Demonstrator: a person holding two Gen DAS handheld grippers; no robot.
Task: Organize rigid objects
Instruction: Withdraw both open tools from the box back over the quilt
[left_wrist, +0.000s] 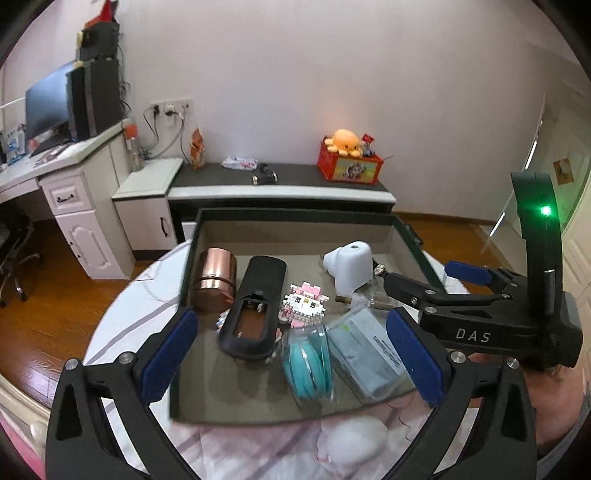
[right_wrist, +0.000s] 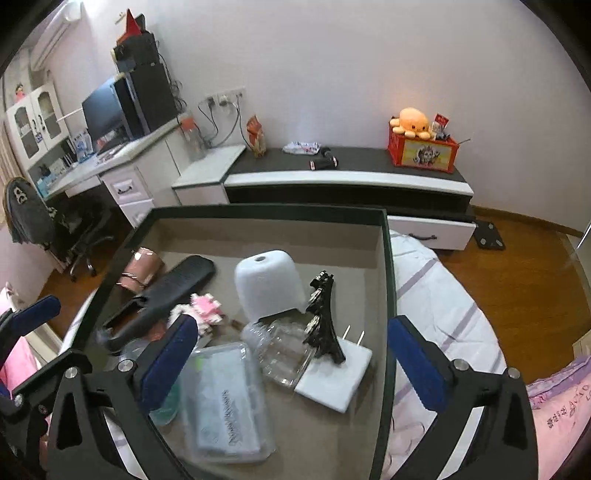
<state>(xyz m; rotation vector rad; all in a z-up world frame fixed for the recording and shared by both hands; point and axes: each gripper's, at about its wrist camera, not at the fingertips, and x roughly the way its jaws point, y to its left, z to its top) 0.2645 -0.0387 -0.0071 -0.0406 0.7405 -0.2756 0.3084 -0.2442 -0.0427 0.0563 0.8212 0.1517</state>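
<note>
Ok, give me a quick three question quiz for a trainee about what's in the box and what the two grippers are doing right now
1. True or false: the copper canister lies inside the box.
2. Which item stands on the white square base? A) the Eiffel Tower model B) an orange octopus toy C) a water bottle
3. Fill in: the left gripper and right gripper both hold ____.

Key
1. True.
2. A.
3. Nothing; both have open jaws with no item pressed between the pads.
</note>
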